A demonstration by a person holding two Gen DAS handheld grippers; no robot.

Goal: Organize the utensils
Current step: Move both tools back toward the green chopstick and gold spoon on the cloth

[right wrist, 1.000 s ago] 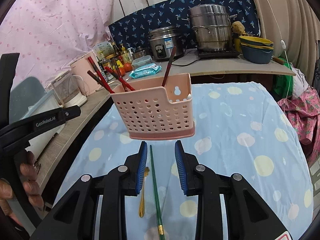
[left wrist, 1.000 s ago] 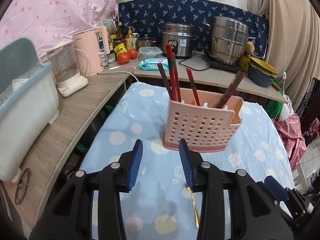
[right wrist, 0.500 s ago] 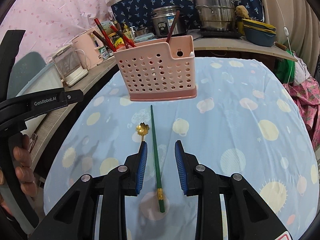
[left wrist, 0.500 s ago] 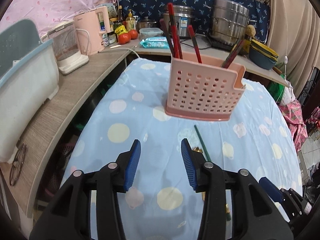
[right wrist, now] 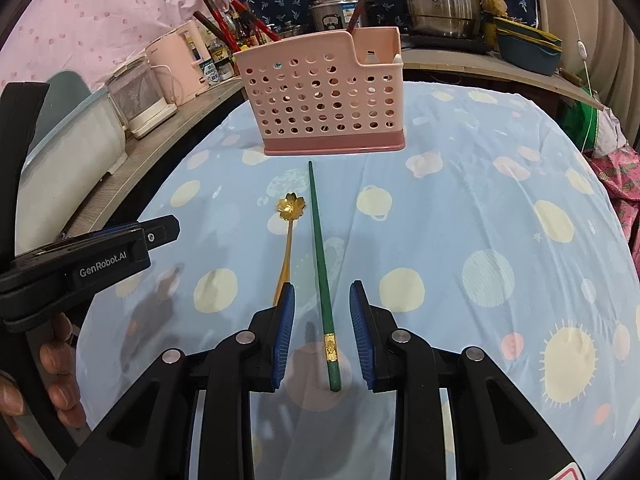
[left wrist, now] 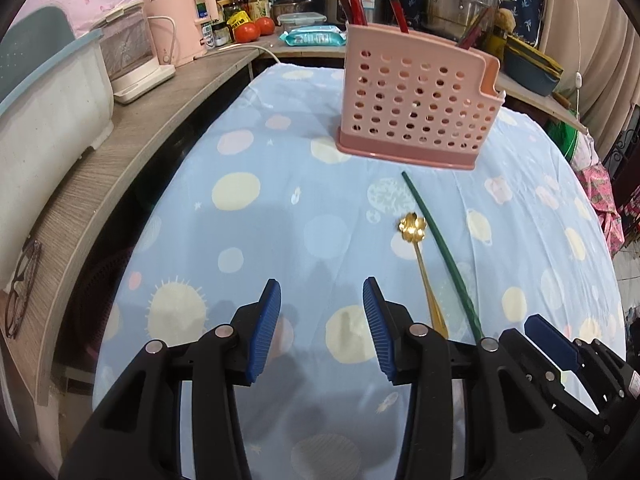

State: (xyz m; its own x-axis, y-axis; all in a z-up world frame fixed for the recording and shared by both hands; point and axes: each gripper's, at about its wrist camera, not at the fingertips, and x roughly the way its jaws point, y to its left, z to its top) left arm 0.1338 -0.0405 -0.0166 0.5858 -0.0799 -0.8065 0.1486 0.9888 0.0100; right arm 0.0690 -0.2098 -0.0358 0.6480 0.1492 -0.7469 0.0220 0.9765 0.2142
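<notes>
- The right claw [right wrist: 320,312] hangs over the desk [right wrist: 480,208], which is draped in a pale blue cloth with round spots; its two blue pads stand apart with nothing between them gripped.
- A green chopstick [right wrist: 320,256] lies flat on the cloth, running straight ahead from between the right claw's pads, its gold-banded end nearest the claw and its thin tip pointing at the holder.
- A gold spoon [right wrist: 289,236] with a flower-shaped bowl lies just left of the chopstick; its handle end is hidden behind the right claw's left pad.
- The pink perforated utensil holder [right wrist: 324,96] stands upright ahead of both claws, just beyond the chopstick's tip, with several red and dark chopsticks [right wrist: 214,8] leaning inside it.
- The left claw [left wrist: 322,312] is also spread wide and holds nothing, above bare cloth; the spoon and green chopstick lie ahead and to its right.
- Ahead and to the left of the claws, a wooden counter [left wrist: 120,136] carries a pink kettle [left wrist: 180,20].
</notes>
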